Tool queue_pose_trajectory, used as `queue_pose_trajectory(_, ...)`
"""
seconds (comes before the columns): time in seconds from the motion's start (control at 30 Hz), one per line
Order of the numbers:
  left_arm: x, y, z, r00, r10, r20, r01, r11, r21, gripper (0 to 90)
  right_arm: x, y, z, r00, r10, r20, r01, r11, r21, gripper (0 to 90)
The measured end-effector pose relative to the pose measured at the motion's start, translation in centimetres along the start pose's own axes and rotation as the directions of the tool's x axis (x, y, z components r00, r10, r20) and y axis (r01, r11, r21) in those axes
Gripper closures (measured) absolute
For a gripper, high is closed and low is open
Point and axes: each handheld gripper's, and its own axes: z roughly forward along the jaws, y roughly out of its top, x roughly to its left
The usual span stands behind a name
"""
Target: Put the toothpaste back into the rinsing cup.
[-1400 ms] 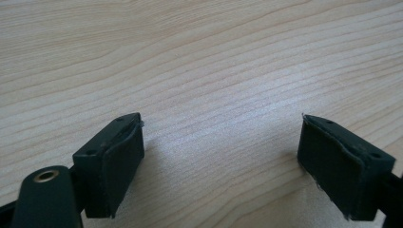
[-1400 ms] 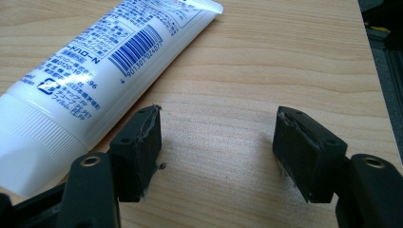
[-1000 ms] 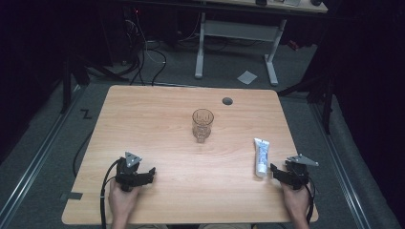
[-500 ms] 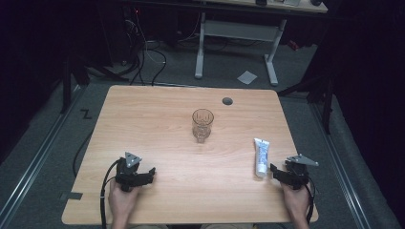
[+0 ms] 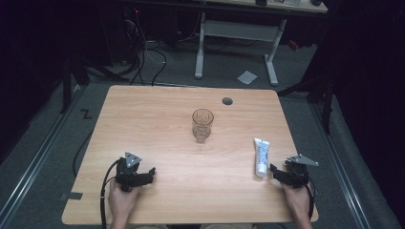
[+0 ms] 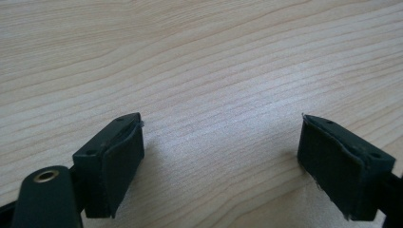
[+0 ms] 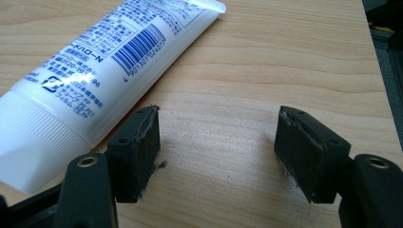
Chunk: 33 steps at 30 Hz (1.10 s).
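High view: we see the right gripper [image 5: 276,171] resting on the wooden table [image 5: 157,114] near its right front corner, with the white tube [image 5: 261,156] lying flat just beside its tips. The left gripper [image 5: 149,172] sits well apart from the tube, near the left front edge, and a clear glass [image 5: 202,125] stands upright mid-table between and beyond both.

In the right gripper view we find the jaws spread wide with bare wood between them; they hold nothing. The tube [image 7: 100,61] lies just outside the left-hand jaw, its ribbed white cap end closest to us, its flat crimped end farther off. It is smooth plastic, printed with a barcode and blue text too small for us to read. Its cap is cut off by the frame edge.

In the left gripper view the jaws likewise stand wide apart over pale, fine-grained wood, gripping nothing. The pads [image 6: 121,166] look black, with worn edges.
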Motion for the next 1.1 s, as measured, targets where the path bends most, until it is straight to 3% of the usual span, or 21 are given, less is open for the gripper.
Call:
queue_pose_trajectory(0.17, 0.0, 0.0, 0.0, 1.0000, 0.000, 0.000, 0.000, 1.0000, 0.000, 16.0, -0.1, 0.0, -0.2, 1.0000, -0.003, -0.008, 0.003, 1.000, 0.007, 33.0)
queue_pose_trajectory(0.33, 0.0, 0.0, 0.0, 1.0000, 0.000, 0.000, 0.000, 1.0000, 0.000, 16.0, -0.5, 0.1, -0.5, 0.9985, 0.051, -0.021, -0.051, 0.998, 0.029, 30.4)
queue_pose_trajectory(0.63, 0.0, 0.0, 0.0, 1.0000, -0.001, -0.001, 0.001, 1.0000, 0.000, 16.0, -0.4, -0.5, -1.9, 0.9947, 0.077, -0.068, -0.078, 0.997, -0.012, 29.8)
queue_pose_trajectory(1.1, 0.0, 0.0, 0.0, 1.0000, -0.001, -0.001, 0.001, 1.0000, 0.000, 15.9, 0.8, -1.5, -4.2, 0.9958, 0.059, -0.071, -0.061, 0.997, -0.036, 30.2)
